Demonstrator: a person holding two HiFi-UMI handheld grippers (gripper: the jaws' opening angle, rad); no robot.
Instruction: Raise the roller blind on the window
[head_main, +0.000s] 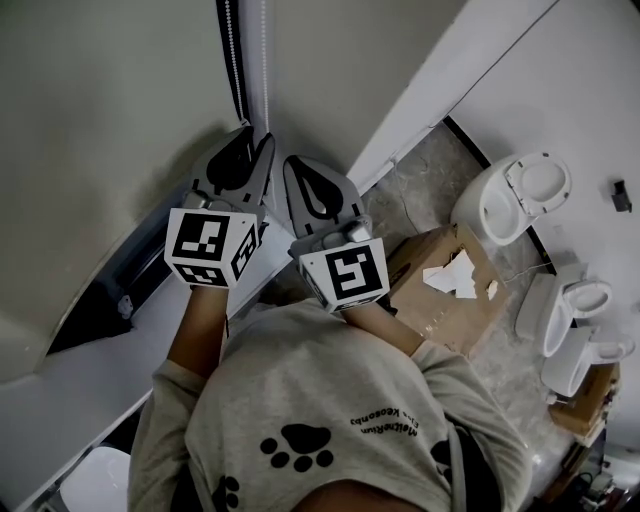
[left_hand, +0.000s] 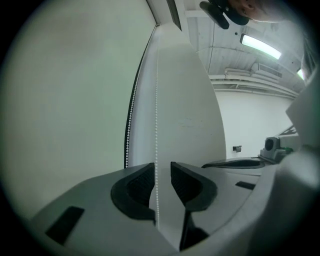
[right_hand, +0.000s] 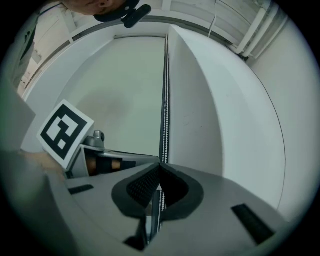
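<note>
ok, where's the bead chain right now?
Top centre of head view, the bead chain hangs beside the blind; right hand-held gripper clamps it, left hand-held gripper open around it.

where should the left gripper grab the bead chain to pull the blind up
Take the chain on the straight vertical strand hanging between the jaws of the open left gripper, coming level and head-on, one pad each side. It is thin and beaded, so close square across it. The right gripper is shut on the chain.
</note>
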